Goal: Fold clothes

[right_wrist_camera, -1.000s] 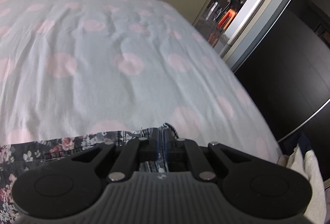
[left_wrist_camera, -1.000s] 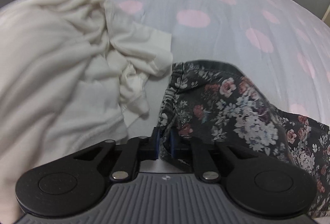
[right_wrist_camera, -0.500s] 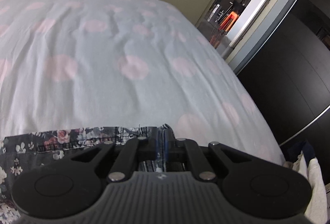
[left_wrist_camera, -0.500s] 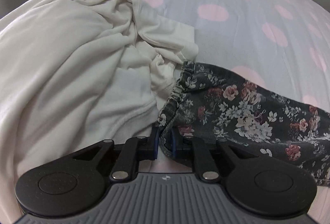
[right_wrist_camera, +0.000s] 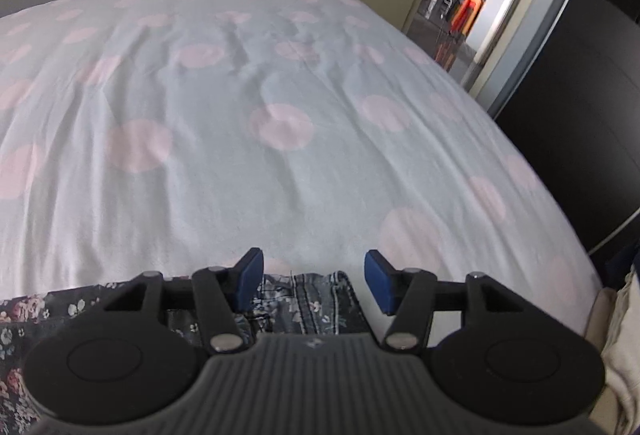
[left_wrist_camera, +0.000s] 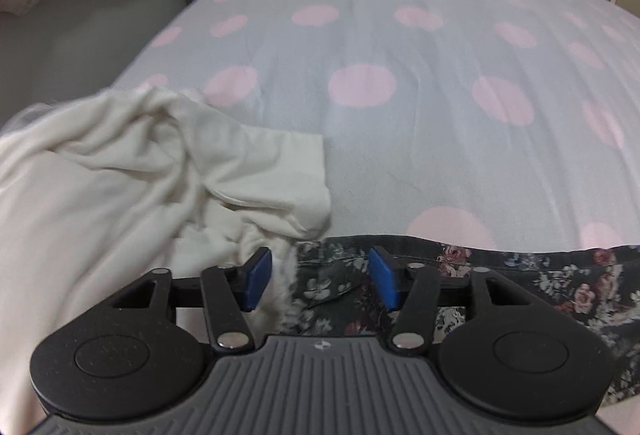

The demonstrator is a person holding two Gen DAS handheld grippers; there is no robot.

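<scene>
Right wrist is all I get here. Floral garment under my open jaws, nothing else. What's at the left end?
Observer: The left gripper is open too; its jaws have just been opening, and the floral garment lies loose between the pads.
Operator: Anything crowding it?
Observer: A white garment, crumpled, lies against the floral one's left end.
Operator: Bed beyond it?
Observer: Dotted sheet, nothing lying on it past the two garments.

Your bed [left_wrist_camera: 400, 163] wears a pale sheet dotted pink. A crumpled white garment [left_wrist_camera: 120, 187] and a dark floral garment [left_wrist_camera: 520, 275] lie on it, touching.
</scene>
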